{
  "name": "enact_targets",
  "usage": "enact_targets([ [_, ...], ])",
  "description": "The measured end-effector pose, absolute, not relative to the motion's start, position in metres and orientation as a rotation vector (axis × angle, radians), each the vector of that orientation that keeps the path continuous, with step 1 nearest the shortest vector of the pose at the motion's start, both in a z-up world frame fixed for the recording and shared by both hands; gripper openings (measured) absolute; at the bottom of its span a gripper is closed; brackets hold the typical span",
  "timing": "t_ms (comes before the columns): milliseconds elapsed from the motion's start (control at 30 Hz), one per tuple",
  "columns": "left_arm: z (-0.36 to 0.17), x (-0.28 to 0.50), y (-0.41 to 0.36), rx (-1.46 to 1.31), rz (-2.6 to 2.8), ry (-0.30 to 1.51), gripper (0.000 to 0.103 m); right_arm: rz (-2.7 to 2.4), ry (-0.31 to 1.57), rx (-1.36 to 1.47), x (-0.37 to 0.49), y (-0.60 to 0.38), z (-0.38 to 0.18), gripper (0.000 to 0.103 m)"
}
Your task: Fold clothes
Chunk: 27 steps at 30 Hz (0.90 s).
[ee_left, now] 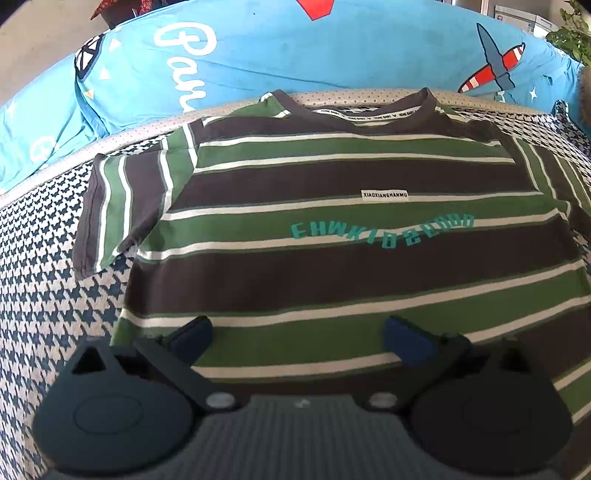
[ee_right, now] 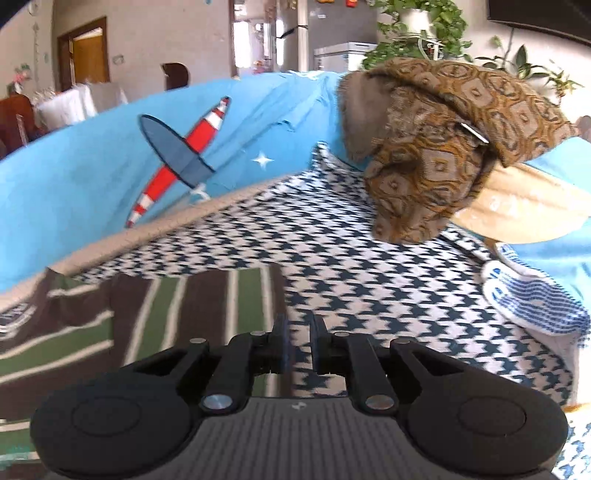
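A green, brown and white striped T-shirt (ee_left: 351,236) lies flat, front up, on a houndstooth cover (ee_left: 48,295), collar at the far side. My left gripper (ee_left: 297,338) is open and empty, hovering over the shirt's lower part. In the right wrist view the shirt's right sleeve (ee_right: 192,306) lies at the lower left. My right gripper (ee_right: 298,345) hangs over the sleeve's edge and the houndstooth cover (ee_right: 369,266); its jaws stand a narrow gap apart with nothing between them.
A blue cushion with a plane print (ee_left: 295,55) runs along the back (ee_right: 110,155). A brown patterned cloth (ee_right: 443,147) hangs at the right over a tan cushion (ee_right: 517,206). A blue-and-white item (ee_right: 535,299) lies at the right edge. Plants (ee_right: 417,33) stand behind.
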<state>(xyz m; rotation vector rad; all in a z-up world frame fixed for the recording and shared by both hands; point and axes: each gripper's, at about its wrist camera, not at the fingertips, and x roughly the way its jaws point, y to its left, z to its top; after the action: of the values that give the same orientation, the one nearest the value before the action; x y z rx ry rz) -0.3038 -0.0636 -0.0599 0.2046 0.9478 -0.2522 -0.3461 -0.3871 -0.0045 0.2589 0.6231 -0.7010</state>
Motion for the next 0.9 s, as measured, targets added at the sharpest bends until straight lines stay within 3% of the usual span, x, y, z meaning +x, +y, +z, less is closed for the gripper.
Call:
enact_targets([
  [233,-0.055,-0.295,-0.053,0.166,-0.197,0.929,0.103,-0.523,0.624,0.255,-0.337,-0.358,-0.001,0.014],
  [367,-0.050,-0.288,-0.045,0.139,-0.160,0.919,0.103,-0.446,0.699,0.273,-0.329,-0.347,-0.008,0.026],
  [467,-0.048,-0.283,-0.038,0.128,-0.126,0.917,0.103,-0.478,0.782,0.265,-0.323,-0.347,-0.021,0.026],
  [900,-0.039,-0.259,-0.009,0.110,0.004,0.894,0.103,-0.506,0.755,0.289,-0.333,-0.325,-0.004,0.027],
])
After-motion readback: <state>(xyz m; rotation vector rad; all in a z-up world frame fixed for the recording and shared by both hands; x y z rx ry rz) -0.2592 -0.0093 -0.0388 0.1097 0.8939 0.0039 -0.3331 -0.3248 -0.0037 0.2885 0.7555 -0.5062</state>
